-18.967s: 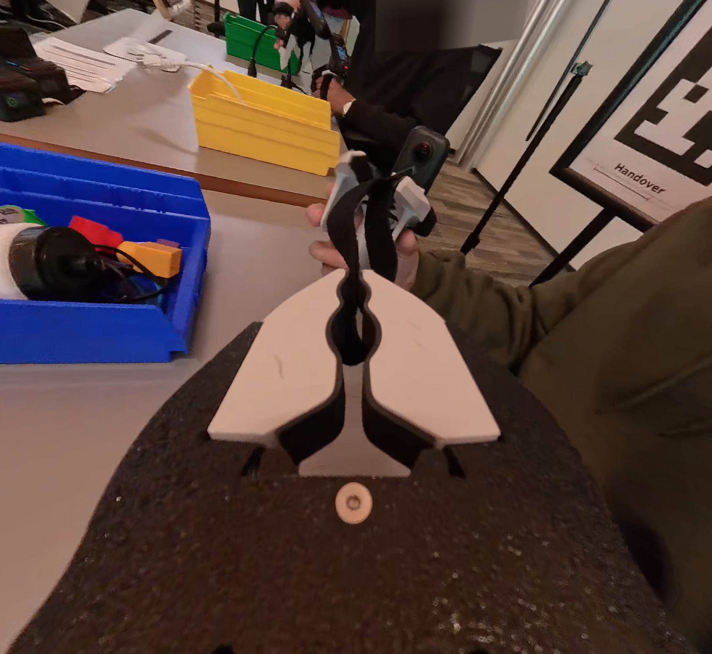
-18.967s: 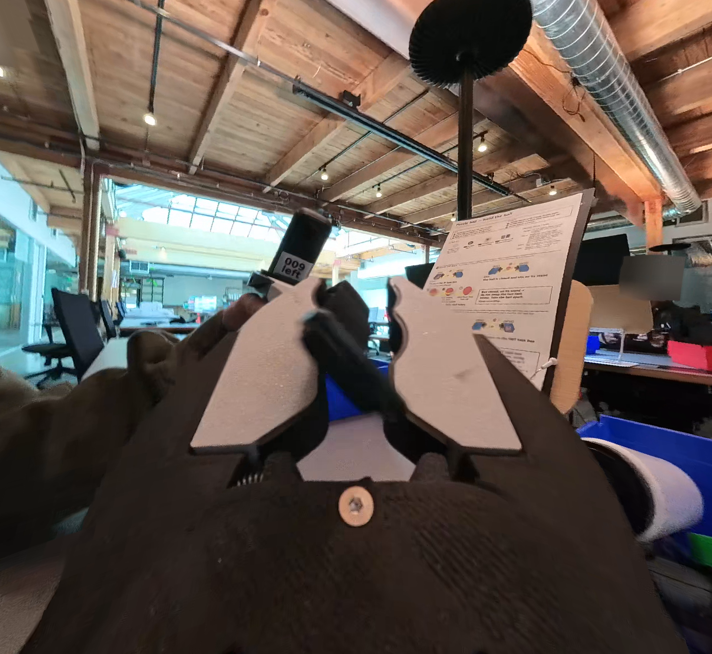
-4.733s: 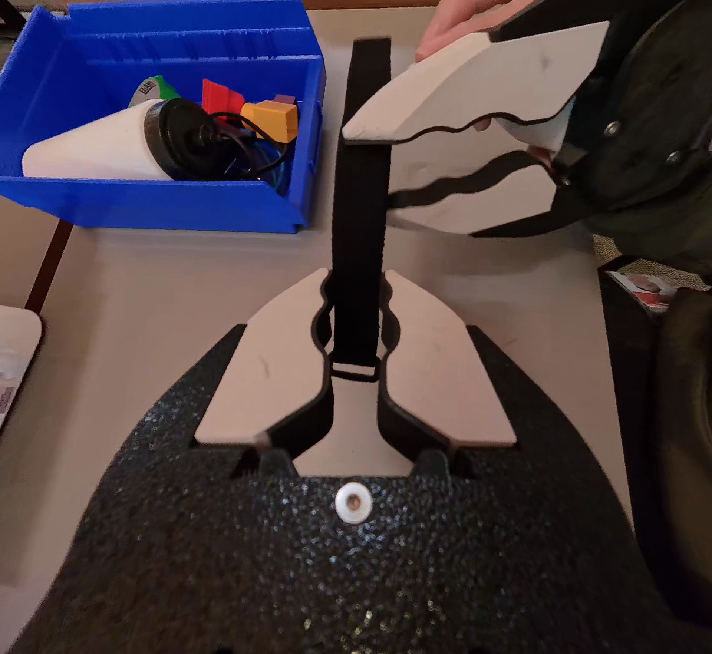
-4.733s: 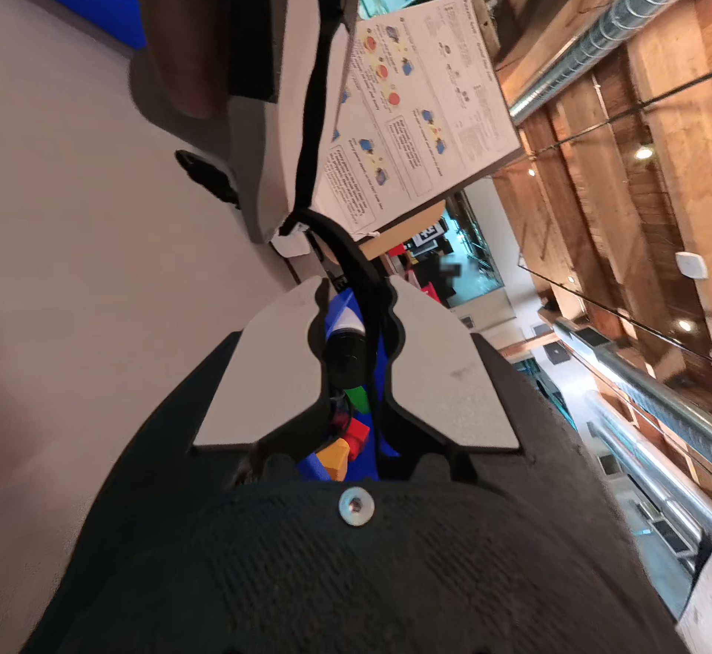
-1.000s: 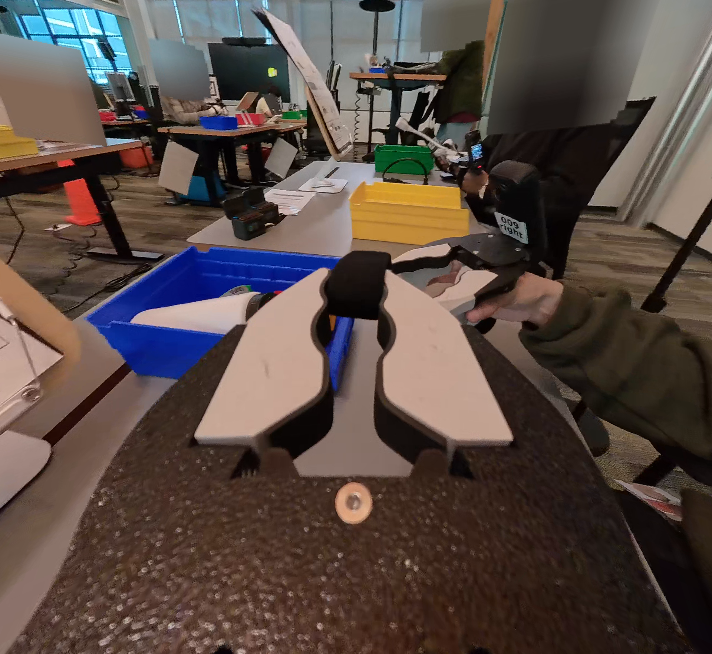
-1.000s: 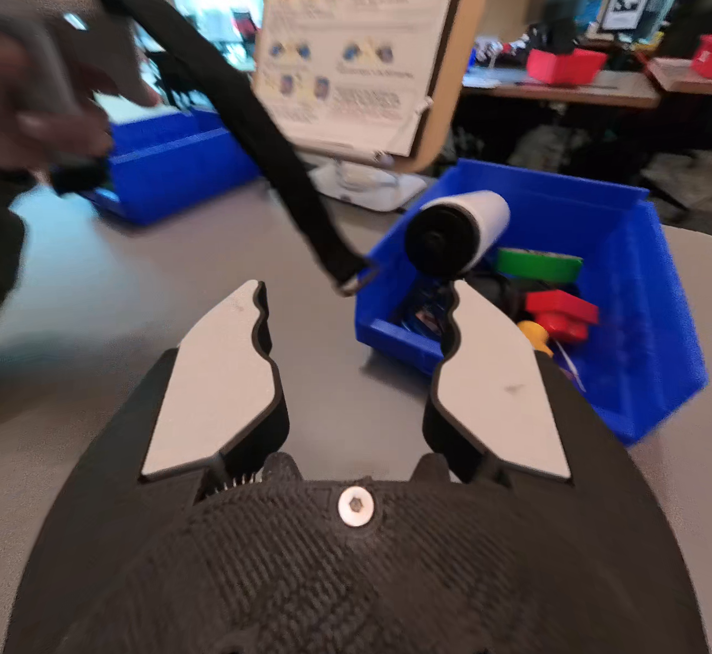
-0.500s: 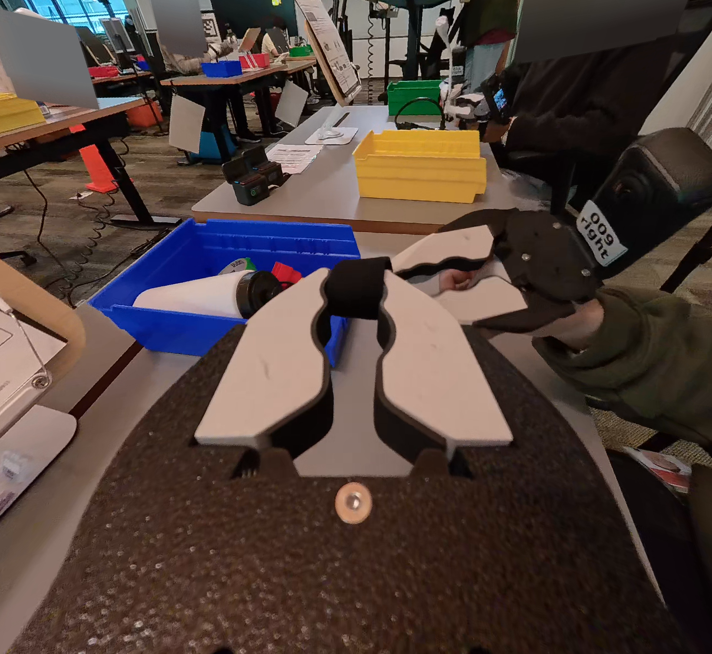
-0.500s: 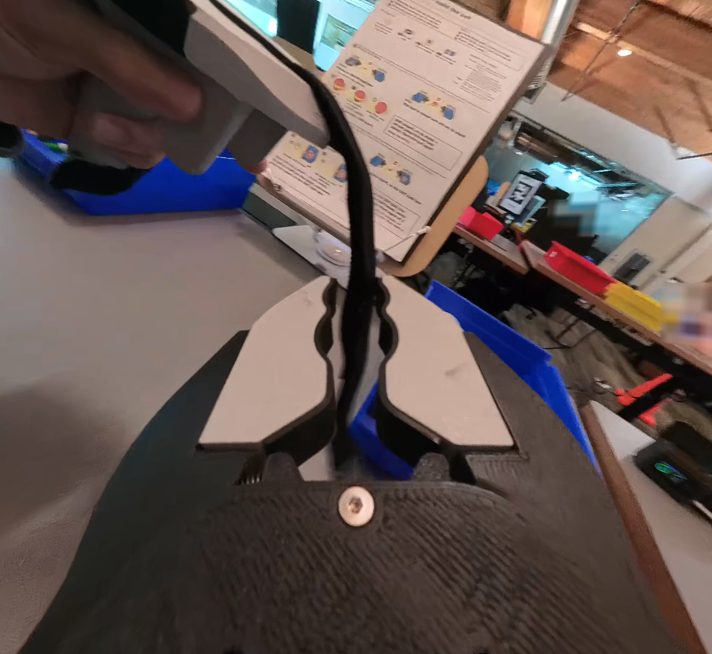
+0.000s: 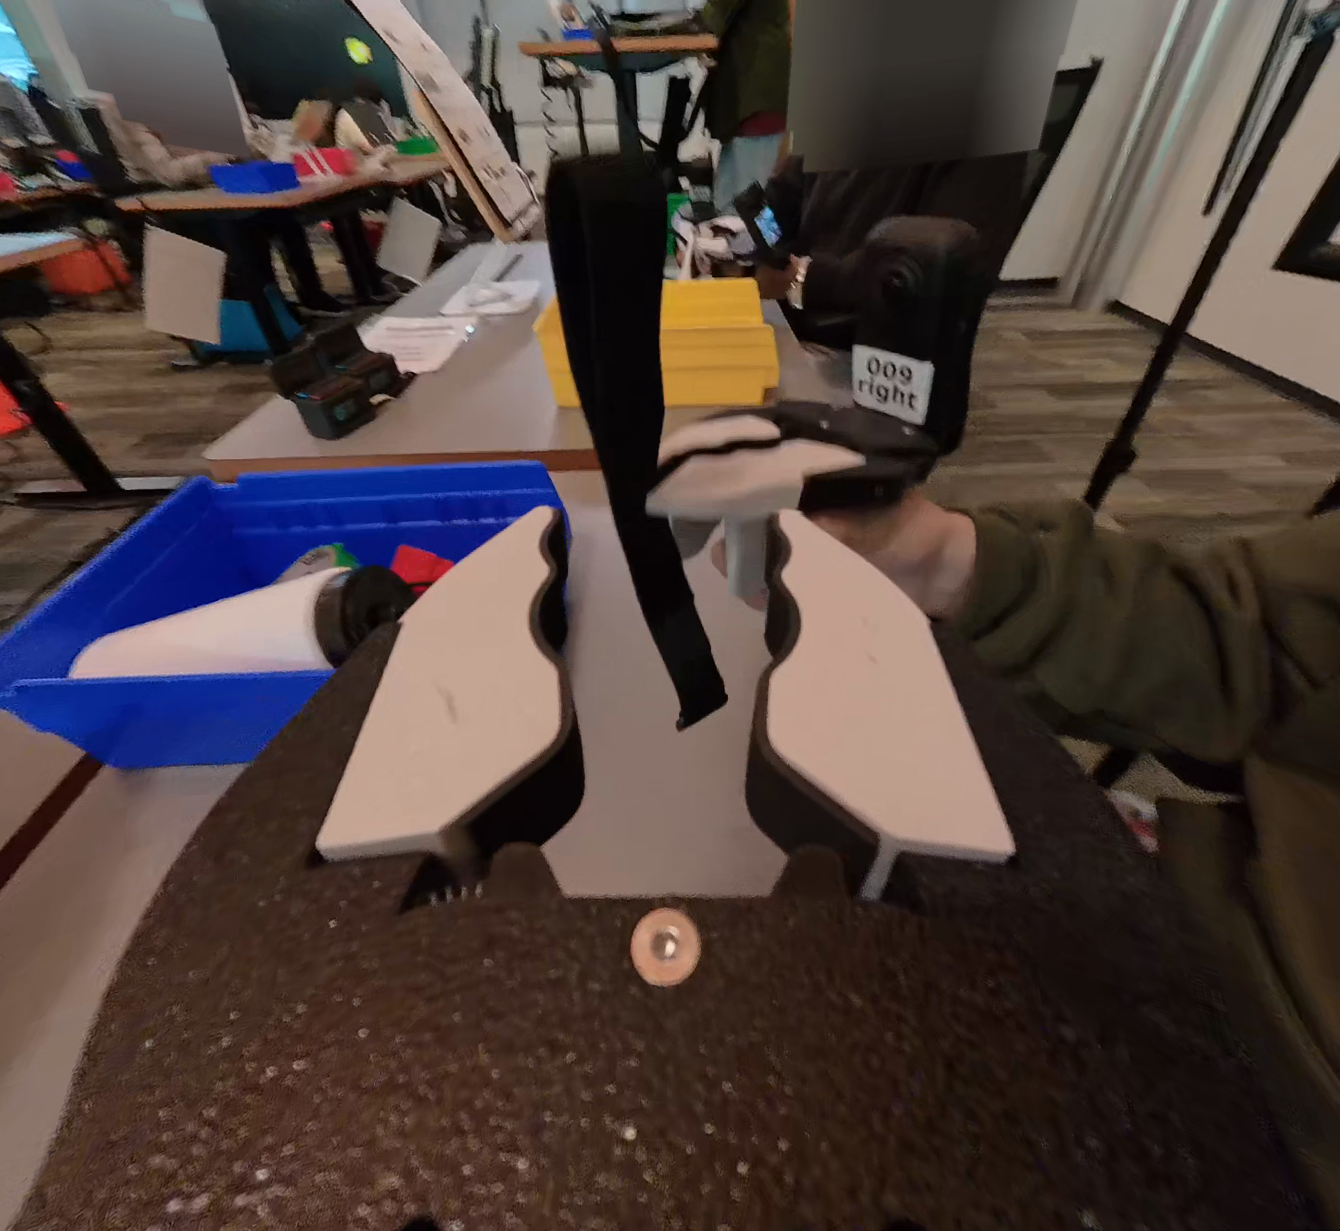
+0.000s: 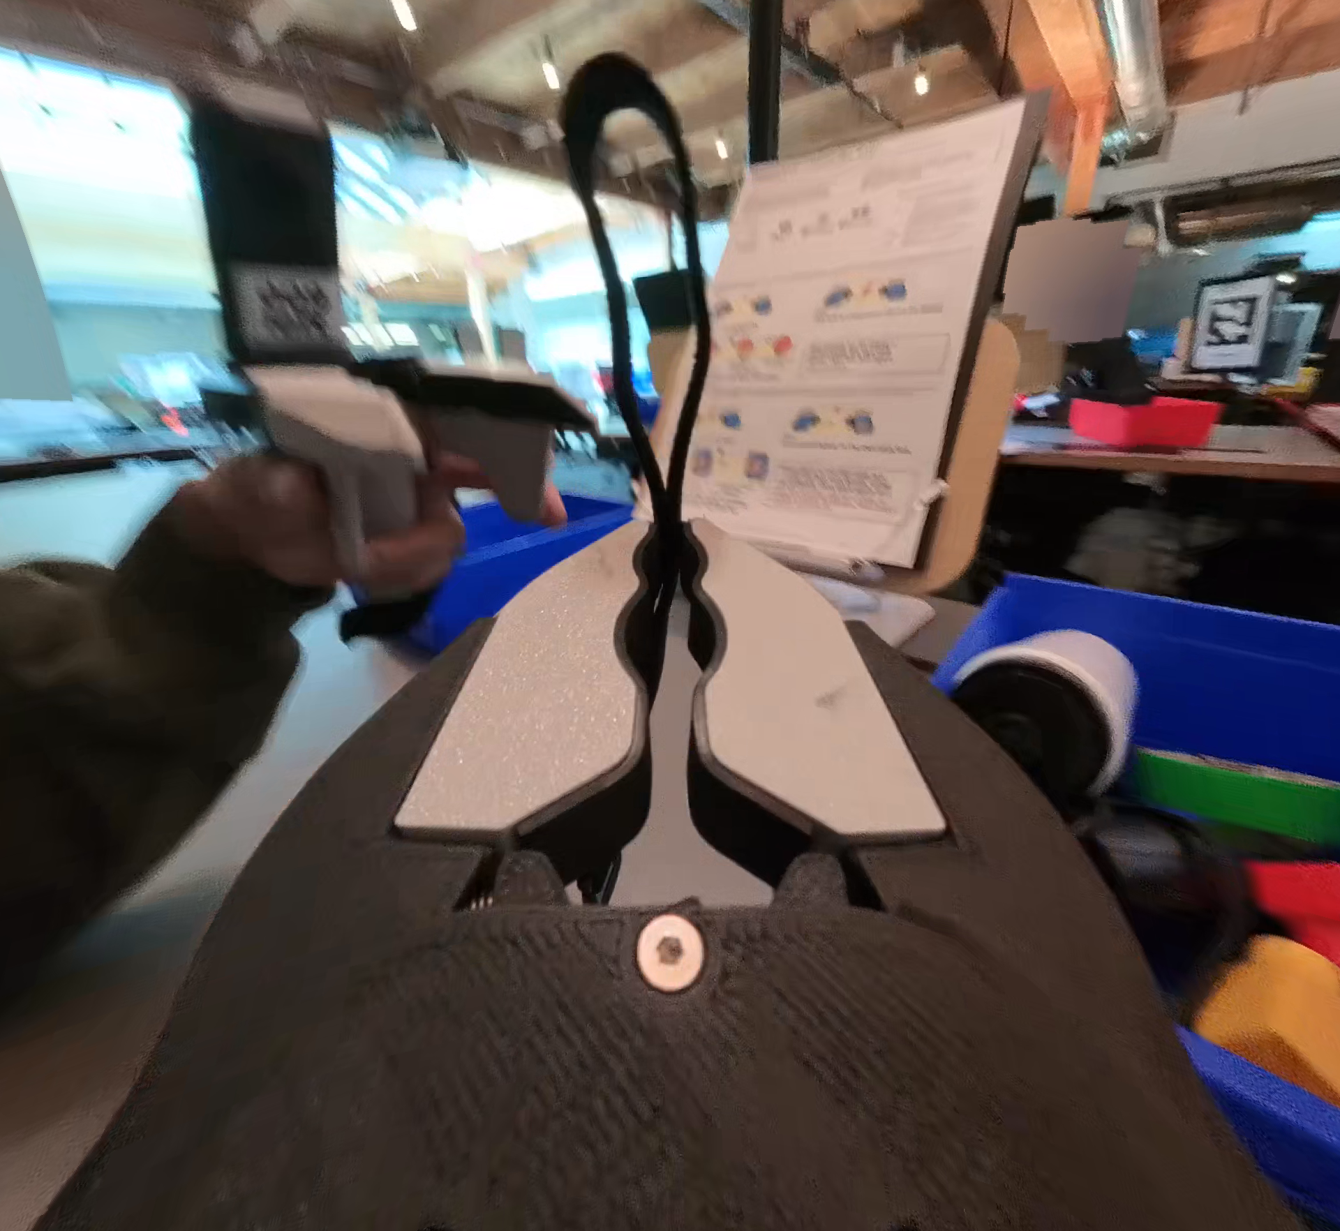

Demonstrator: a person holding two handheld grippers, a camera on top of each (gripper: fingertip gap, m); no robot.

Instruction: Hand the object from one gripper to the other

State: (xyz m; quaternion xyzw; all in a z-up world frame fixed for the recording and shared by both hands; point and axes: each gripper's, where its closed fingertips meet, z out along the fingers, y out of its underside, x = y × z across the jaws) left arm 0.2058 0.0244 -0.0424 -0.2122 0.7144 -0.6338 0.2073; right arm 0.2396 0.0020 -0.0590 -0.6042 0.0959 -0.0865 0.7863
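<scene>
Left gripper [image 9: 666,569] fills the lower centre of the left wrist view, fingers spread wide, nothing gripped. Black strap [image 9: 616,355] hangs in the centre of that frame, its loose lower end dangling in the gap between the two pale fingers [image 9: 471,674], touching neither. Right gripper [image 9: 656,482] comes in from centre right, held by a hand [image 9: 899,558] in an olive sleeve, and it pinches the strap partway up; strap top folds over in the upper centre.

Right wrist view: right gripper [image 10: 668,533] in the lower centre is closed down tight on the black strap [image 10: 638,239], both strap runs squeezed between the fingertips, loop standing up into the upper centre of the frame. Left gripper [image 10: 551,428] sits at centre left, blurred, apart from the strap.

Blue bin [image 9: 239,529] at left of the left wrist view holds a white roll with a black end [image 9: 239,631] plus small red and green items. Yellow bin [image 9: 714,344] behind the strap on a farther table. Instruction board on a stand [image 10: 848,362] at upper right of the right wrist view, just behind the strap loop. Grey tabletop [image 9: 652,797] under the grippers.
</scene>
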